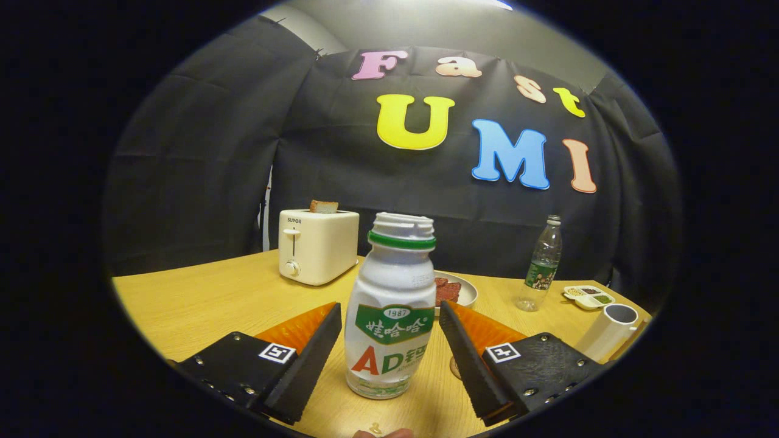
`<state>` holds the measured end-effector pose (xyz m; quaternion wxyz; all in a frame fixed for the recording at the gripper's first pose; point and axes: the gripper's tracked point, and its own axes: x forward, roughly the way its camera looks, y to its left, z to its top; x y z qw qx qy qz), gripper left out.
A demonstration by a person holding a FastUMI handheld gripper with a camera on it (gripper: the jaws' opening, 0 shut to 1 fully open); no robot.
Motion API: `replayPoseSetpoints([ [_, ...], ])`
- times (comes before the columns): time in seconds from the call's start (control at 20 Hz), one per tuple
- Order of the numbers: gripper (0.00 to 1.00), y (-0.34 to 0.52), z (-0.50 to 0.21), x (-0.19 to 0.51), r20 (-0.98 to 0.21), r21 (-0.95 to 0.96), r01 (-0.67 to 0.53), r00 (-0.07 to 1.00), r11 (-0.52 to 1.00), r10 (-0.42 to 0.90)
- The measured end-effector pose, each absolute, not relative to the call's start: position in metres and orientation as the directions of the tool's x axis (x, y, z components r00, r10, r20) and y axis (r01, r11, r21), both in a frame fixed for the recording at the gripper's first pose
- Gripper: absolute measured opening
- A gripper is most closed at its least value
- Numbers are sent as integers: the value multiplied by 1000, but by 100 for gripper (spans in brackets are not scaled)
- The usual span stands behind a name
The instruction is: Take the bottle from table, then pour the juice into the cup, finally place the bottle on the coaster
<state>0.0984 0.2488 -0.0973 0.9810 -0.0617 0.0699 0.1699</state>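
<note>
A white juice bottle [389,310] with a green neck ring and a green label stands upright on the wooden table [207,304], cap off. It sits between my two fingers, with a small gap on each side. My gripper [389,319] is open around it. A white cup [608,331] stands to the right, beyond the right finger. A small round edge shows on the table just left of the right finger; I cannot tell what it is.
A cream toaster [317,245] with a slice of bread in it stands at the back left. Behind the bottle is a plate [465,293] of dark red food. A clear plastic bottle [540,264] and a small divided dish [589,297] sit at the back right.
</note>
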Motion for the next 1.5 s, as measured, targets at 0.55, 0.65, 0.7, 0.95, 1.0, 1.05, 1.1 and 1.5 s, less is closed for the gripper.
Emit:
replayPoseSetpoints([
  [0.55,66,231,-88,94,-145,-13,-257,957,966,253],
  [0.65,66,227,-69,89,-107,64,-251,961,966,257],
  [0.7,66,227,-57,86,-83,111,-257,960,960,267],
  [0.95,66,197,-22,80,-76,202,-194,974,960,213],
  [1.0,66,192,-21,79,-87,211,-182,975,960,204],
  [1.05,66,186,-19,79,-96,222,-173,975,960,198],
  [1.1,66,182,-20,80,-101,245,-167,975,955,197],
  [1.5,66,164,-26,83,-81,472,-153,973,868,215],
])
